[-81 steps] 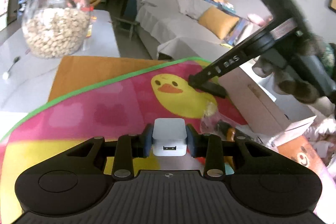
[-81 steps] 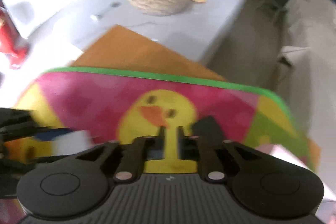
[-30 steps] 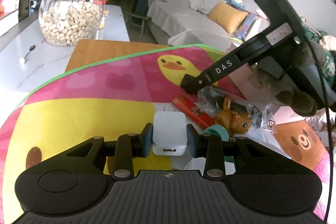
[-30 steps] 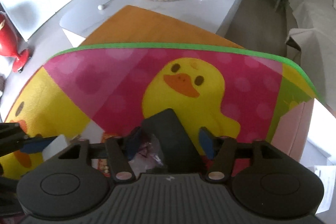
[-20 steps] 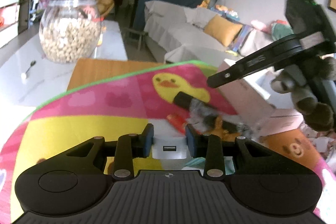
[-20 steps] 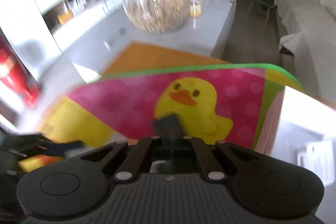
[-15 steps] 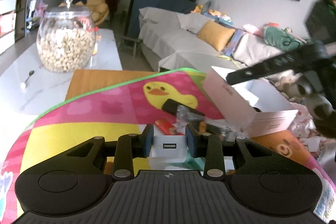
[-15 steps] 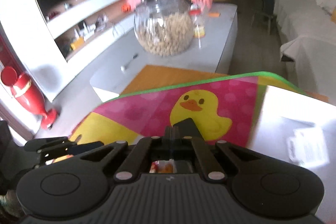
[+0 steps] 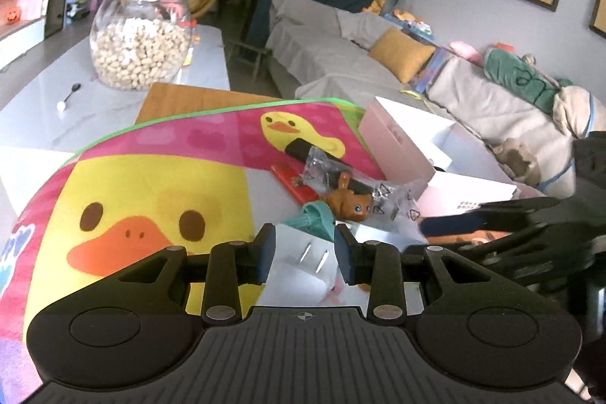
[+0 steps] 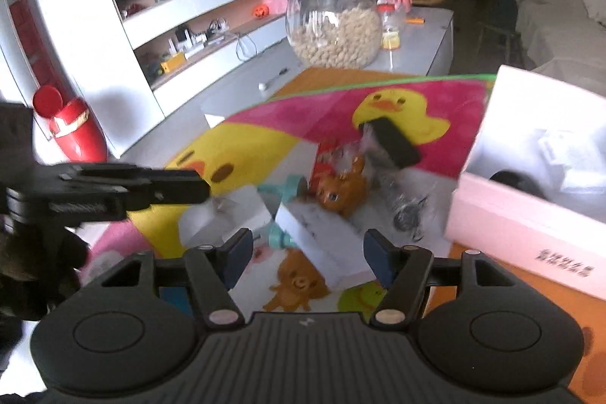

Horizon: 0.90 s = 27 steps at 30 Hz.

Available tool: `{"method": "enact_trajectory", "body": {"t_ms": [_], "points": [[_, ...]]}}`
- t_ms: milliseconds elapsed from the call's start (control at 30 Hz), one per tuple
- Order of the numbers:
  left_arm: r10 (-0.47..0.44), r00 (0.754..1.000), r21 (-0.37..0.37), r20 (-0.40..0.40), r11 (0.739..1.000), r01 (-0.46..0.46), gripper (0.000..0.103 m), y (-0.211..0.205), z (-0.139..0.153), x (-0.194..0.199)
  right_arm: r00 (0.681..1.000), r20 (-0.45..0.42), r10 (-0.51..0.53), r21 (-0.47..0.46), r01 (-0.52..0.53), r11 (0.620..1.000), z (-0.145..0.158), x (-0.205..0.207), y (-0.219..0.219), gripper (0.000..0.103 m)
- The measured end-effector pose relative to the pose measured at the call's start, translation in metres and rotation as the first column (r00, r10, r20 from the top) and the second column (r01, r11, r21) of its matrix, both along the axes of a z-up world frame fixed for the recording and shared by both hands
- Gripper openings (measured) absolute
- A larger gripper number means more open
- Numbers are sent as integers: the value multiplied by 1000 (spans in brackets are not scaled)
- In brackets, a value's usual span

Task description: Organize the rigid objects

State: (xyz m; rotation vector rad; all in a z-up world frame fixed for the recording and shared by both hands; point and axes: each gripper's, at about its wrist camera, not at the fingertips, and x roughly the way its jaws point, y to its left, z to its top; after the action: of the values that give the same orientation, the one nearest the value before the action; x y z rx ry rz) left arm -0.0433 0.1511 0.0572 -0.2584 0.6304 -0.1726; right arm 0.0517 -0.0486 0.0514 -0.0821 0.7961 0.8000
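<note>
My left gripper (image 9: 303, 252) is shut on a white charger (image 9: 303, 264), whose two metal prongs show between the blue pads. The right wrist view shows that gripper (image 10: 181, 188) at the left, with the charger (image 10: 227, 211) at its tip. My right gripper (image 10: 308, 248) hovers with its jaws opening and holds nothing. A second white block (image 10: 322, 241) lies on the mat below the gap, untouched. A black block (image 10: 394, 142) rests on the printed duck. A brown toy animal (image 9: 346, 201), a red packet (image 9: 291, 180), a teal ring (image 9: 316, 214) and clear bags (image 9: 386, 203) lie heaped together.
An open white-and-pink box (image 10: 530, 177) stands at the mat's right edge with things inside. A big glass jar of nuts (image 9: 140, 40) and a spoon (image 9: 68, 97) sit on the grey table behind. The duck mat (image 9: 151, 184) is bare on its left half. A sofa lies beyond.
The right gripper let go of the black block, shut, then swung back toward me and opened. My left gripper drew back and rose; the charger now shows its prongs instead of its port.
</note>
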Motion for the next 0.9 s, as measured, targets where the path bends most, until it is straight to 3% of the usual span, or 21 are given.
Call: {"method": "enact_trajectory", "body": {"t_ms": [33, 67, 100, 133, 167, 200, 333, 467, 500, 567, 600, 667, 767, 900], "points": [[4, 1000, 16, 2, 1000, -4, 37, -2, 3, -1, 1000, 6, -5, -15, 5, 1000, -6, 0, 2, 54], [6, 1000, 28, 6, 1000, -7, 37, -3, 4, -3, 1000, 17, -14, -36, 14, 999, -10, 0, 4, 37], [5, 1000, 37, 8, 999, -6, 37, -4, 6, -5, 999, 29, -27, -58, 29, 998, -12, -1, 6, 35], [0, 1000, 41, 9, 999, -1, 37, -6, 7, -7, 999, 27, -33, -58, 35, 998, -12, -4, 3, 24], [-5, 1000, 43, 8, 999, 4, 37, -7, 7, -8, 999, 7, -37, -38, 38, 999, -9, -5, -1, 5], [-4, 1000, 47, 4, 999, 4, 37, -9, 7, -9, 999, -24, -38, -7, 38, 999, -6, -5, -7, 0], [17, 1000, 64, -15, 998, -16, 37, -12, 4, -14, 987, -126, -102, 125, 118, 985, 3, -8, -49, 0], [92, 995, 33, 27, 995, -93, 37, -2, 4, -24, 973, -33, -230, 81, 232, 969, 2, -22, -77, 8], [118, 992, 16, 46, 993, -119, 37, 3, 6, -28, 971, -13, -241, 63, 241, 968, 1, -24, -78, 14], [142, 987, -9, 71, 990, -142, 37, 13, 8, -37, 972, 0, -235, 51, 235, 971, -1, -23, -77, 52], [125, 990, 0, 72, 992, -125, 37, 14, 8, -41, 973, 5, -232, 54, 231, 971, -2, -23, -75, 57], [43, 997, 62, 57, 997, -46, 37, 9, 6, -48, 976, 30, -216, 61, 214, 975, -2, -25, -67, 60], [-55, 998, 170, 14, 984, 52, 38, -6, -1, -54, 978, 86, -191, 41, 188, 981, 0, -26, -45, 60], [-80, 997, 252, -4, 964, 79, 38, -19, -14, -56, 988, 93, -122, -11, 124, 992, -2, -22, -15, 60]]}}
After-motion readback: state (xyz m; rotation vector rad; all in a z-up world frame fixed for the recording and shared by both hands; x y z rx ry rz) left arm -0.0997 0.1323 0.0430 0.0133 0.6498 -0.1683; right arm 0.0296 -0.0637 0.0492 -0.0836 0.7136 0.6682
